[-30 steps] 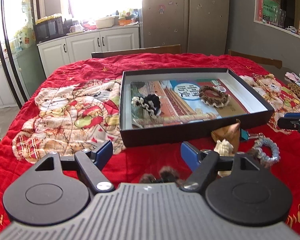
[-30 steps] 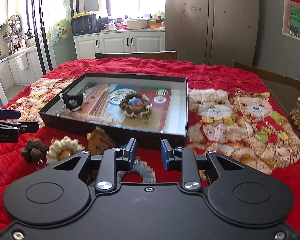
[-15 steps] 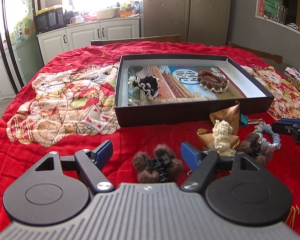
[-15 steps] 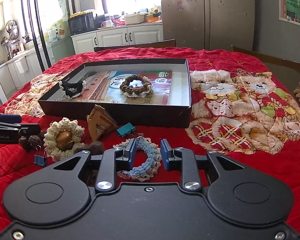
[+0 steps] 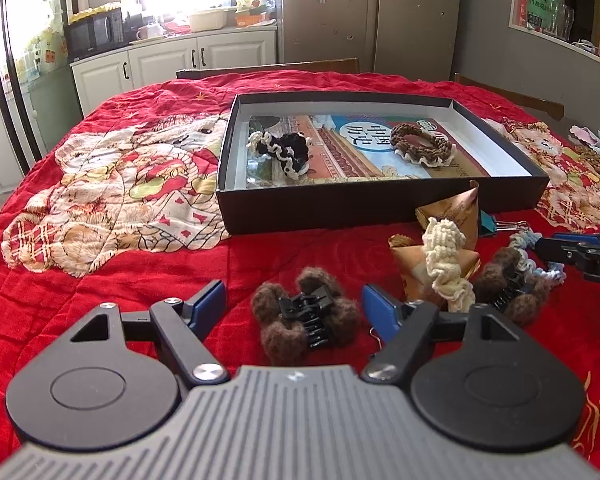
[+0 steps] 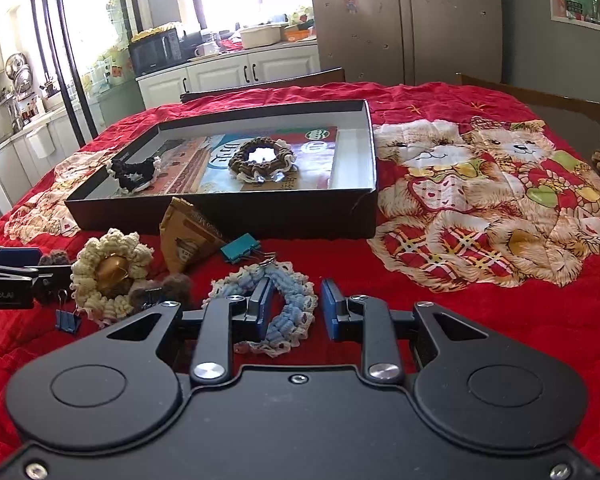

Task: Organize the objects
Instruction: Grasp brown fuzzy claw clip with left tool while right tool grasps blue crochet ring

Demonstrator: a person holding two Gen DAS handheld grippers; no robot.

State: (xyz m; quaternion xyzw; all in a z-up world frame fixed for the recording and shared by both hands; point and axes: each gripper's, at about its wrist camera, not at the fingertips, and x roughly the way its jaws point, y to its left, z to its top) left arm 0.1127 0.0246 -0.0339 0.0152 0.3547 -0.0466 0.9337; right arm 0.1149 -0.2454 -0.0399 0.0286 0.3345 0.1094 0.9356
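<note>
Hair clip [image 5: 306, 322], brown and fuzzy, lies on the red cloth [image 5: 100, 280] between the spread left gripper [image 5: 293, 306]; the narrower right gripper [image 6: 296, 306], not yet pinching, straddles the blue scrunchie [image 6: 288, 312]; next, seemingly: lower, close, carry both into the box [image 5: 380, 208].
</note>
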